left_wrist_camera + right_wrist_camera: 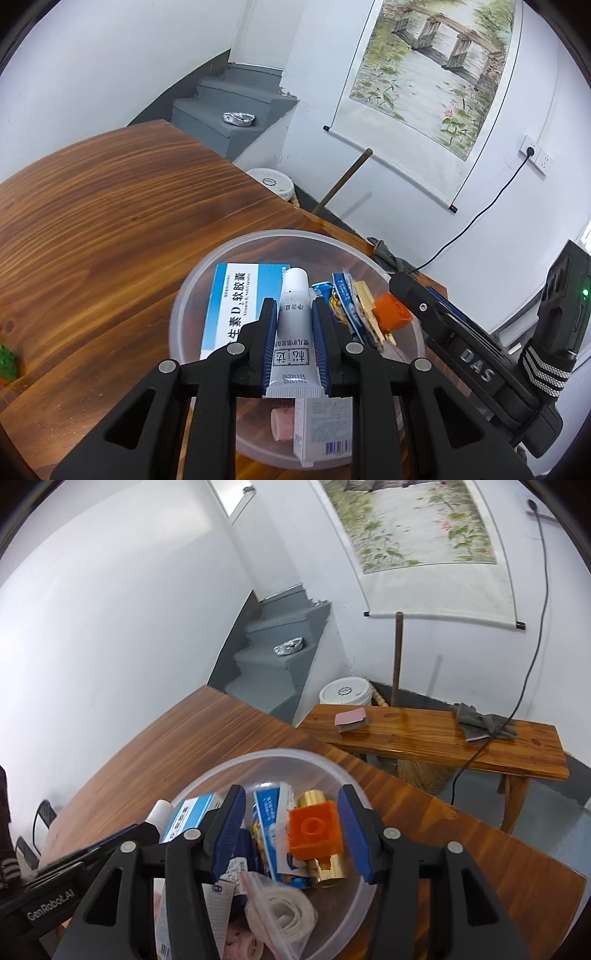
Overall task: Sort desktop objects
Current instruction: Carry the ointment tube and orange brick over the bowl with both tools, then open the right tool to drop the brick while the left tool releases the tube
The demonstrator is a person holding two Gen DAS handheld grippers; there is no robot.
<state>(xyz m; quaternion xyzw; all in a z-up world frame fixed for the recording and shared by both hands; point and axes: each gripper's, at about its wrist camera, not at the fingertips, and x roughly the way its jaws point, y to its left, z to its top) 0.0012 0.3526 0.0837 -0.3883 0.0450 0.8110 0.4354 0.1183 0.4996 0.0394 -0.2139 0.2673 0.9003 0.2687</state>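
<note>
Item: white ointment tube (293,332), held over the clear plastic bowl (192,280) on the wooden table (110,206).

Left gripper (294,345) pinches the tube near its crimped end; light, soft, likely to squash, best held by the flat crimp. Right gripper (291,830) stands spread around the orange block (314,830), pads not touching.

Bare wooden table (110,221) is left open on the side of the clear bowl (192,280) away from the bench (424,734). The bowl's interior is crowded with boxes, sachets and an orange block (314,834). The other side is blocked by the right gripper (461,339).
</note>
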